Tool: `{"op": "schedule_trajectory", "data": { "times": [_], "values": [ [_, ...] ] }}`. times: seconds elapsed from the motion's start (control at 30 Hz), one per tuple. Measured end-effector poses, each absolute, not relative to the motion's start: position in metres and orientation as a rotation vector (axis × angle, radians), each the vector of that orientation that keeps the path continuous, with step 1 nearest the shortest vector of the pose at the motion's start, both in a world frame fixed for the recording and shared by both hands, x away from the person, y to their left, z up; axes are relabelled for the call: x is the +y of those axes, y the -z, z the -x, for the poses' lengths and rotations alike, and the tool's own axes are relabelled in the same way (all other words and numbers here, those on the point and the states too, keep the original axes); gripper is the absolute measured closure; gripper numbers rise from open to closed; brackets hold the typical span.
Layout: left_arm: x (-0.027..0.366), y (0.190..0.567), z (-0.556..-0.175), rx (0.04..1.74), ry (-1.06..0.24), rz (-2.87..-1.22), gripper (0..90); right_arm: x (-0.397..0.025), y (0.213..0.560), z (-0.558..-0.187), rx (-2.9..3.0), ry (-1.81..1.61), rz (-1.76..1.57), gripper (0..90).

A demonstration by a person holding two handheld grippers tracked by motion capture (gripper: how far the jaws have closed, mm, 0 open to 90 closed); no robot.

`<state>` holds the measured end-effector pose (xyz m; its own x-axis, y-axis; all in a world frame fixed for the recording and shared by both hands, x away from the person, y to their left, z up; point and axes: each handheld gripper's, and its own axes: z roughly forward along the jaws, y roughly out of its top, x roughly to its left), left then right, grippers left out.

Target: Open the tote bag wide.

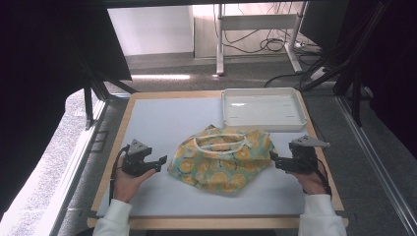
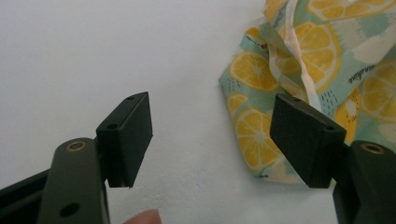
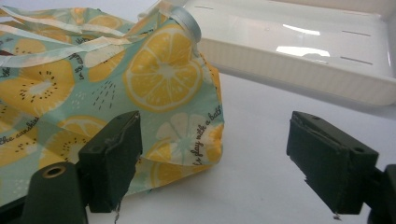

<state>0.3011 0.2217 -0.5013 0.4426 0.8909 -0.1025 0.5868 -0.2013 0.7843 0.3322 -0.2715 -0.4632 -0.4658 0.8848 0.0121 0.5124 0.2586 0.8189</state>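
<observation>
The white tray [image 1: 263, 109] sat bare beyond the lemon-print cloth [image 1: 221, 158]; the cloth's folds hid its underside. Left gripper [image 1: 158, 163] and right gripper [image 1: 273, 159] flanked it, jaws wide apart, holding nothing.

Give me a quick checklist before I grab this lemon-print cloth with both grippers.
1. Left gripper open: ok, jaws stand wide apart.
2. Right gripper open: ok, jaws stand wide apart.
3. Lemon-print cloth between the two grippers: ok, it lies crumpled mid-table.
4. Cloth edge within the left gripper's jaws: not ok, the edge sits just ahead of them.
5. White tray clear of the cloth: cannot tell, they sit very close.
6. Whether something is wrapped inside the cloth: cannot tell.
</observation>
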Motion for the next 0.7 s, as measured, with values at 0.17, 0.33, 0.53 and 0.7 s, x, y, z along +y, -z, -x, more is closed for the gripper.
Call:
{"op": "schedule_trajectory", "data": {
  "times": [0.17,0.33,0.53,0.7],
  "values": [
    [0.219,0.503,-0.299,1.243,-0.443,-1.9,30.8,-0.274,0.461,-0.334,2.114,-1.152,-1.274,18.2],
    [0.22,0.502,-0.299,1.242,-0.429,-1.901,31.0,-0.268,0.463,-0.334,2.159,-1.123,-1.262,17.9],
    [0.214,0.502,-0.303,1.23,-0.436,-1.927,30.7,-0.273,0.464,-0.333,2.151,-1.144,-1.273,16.7],
    [0.212,0.505,-0.304,1.242,-0.463,-1.938,31.1,-0.275,0.465,-0.336,2.125,-1.157,-1.288,16.7]
  ]
}}
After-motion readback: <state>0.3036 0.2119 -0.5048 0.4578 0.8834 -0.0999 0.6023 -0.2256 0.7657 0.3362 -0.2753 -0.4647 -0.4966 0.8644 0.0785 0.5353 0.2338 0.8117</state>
